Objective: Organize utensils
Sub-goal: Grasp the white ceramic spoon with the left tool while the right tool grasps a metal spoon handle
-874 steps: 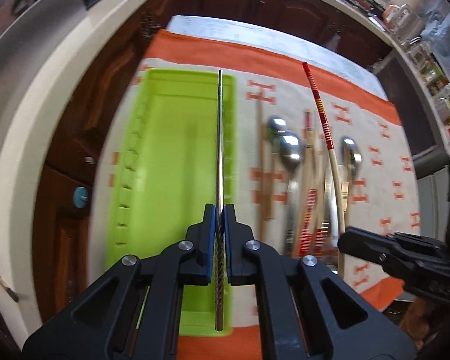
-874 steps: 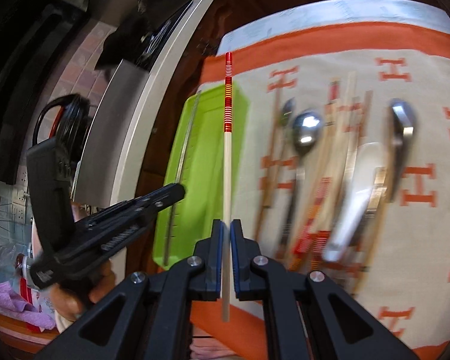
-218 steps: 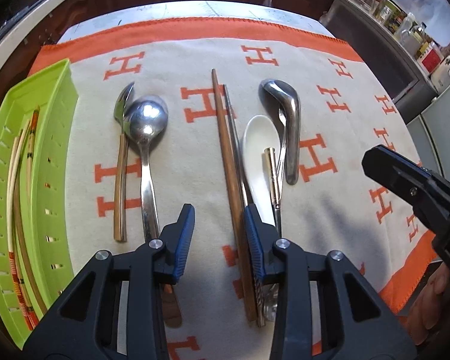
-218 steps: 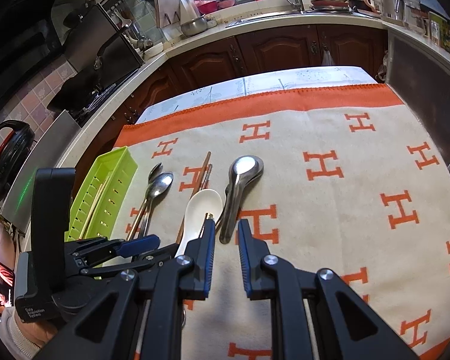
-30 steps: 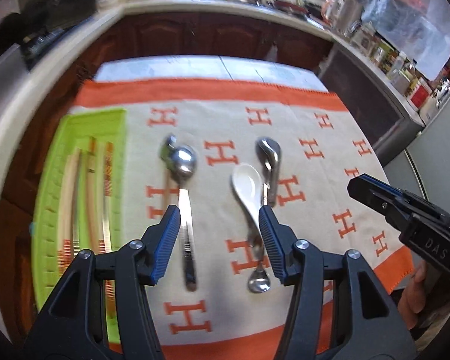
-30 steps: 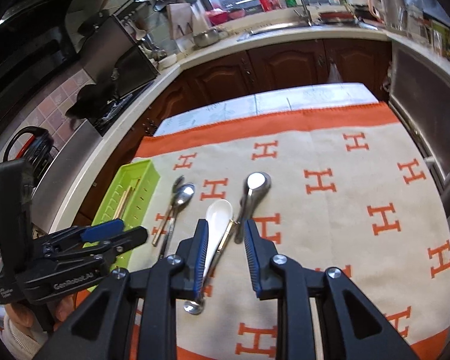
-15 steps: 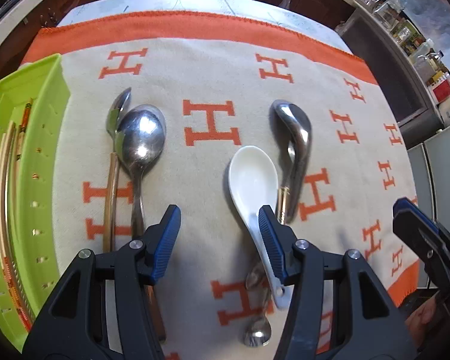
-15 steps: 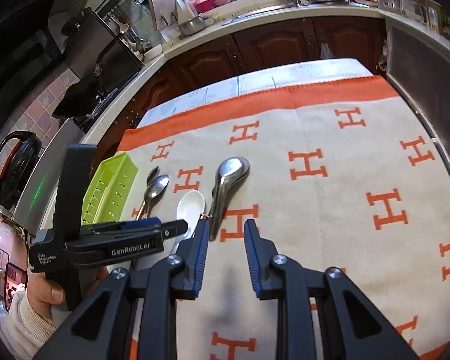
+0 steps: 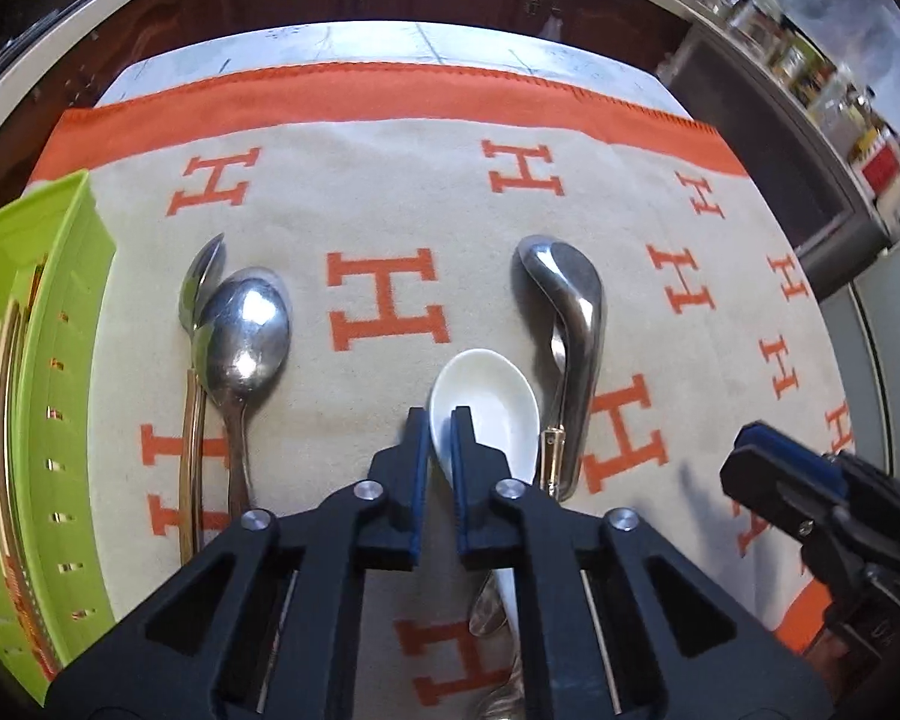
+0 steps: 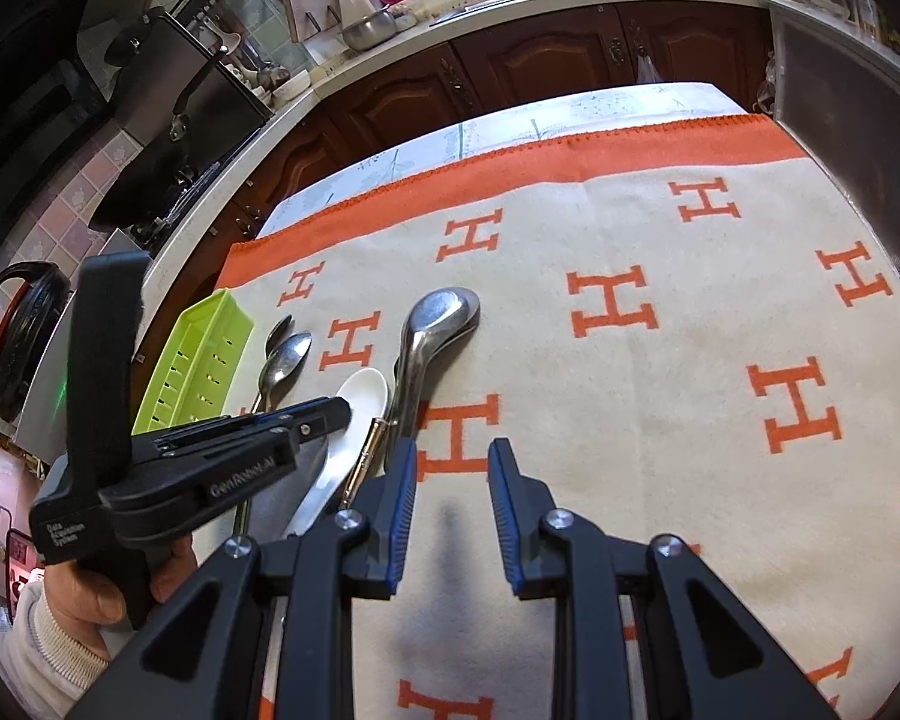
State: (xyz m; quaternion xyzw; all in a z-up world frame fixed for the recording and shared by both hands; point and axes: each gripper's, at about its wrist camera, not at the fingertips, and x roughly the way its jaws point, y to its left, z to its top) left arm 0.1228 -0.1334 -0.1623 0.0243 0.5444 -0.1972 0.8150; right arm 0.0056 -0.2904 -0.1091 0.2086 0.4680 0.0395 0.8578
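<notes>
Kitchen cabinets in dark wood run along the top of both views, and below them the worktop [image 9: 390,39] carries a cream blanket with orange H marks [image 9: 384,192], which serves as a soft bed for the cutlery.

At the far left of the left wrist view sits a lime-green perforated tray [image 9: 48,324]; chopsticks [image 9: 3,372] already lie lengthwise in it, so it reads as the place where sorted pieces go. The spoons remain out on the blanket. Just right of the tray lie a slim gold-handled spoon [image 9: 201,276] and a larger steel spoon [image 9: 246,330], their bowls overlapping. In the middle of the frame lies a white ceramic soup spoon [image 9: 498,402], with a steel soup spoon [image 9: 576,312] just beside it on the right and a thin gold-and-steel handle [image 9: 551,438] between them.

The left tool [image 9: 439,420] has its jaws narrowed over the left rim of the white spoon's bowl, one finger outside and one inside; whether they already pinch it I cannot tell. Taking the raised rim makes sense, since the handle is crowded by its neighbours.

The right tool [image 10: 453,450] hovers with its jaws apart over bare blanket at lower centre of its view, holding nothing, probably waiting its turn.
</notes>
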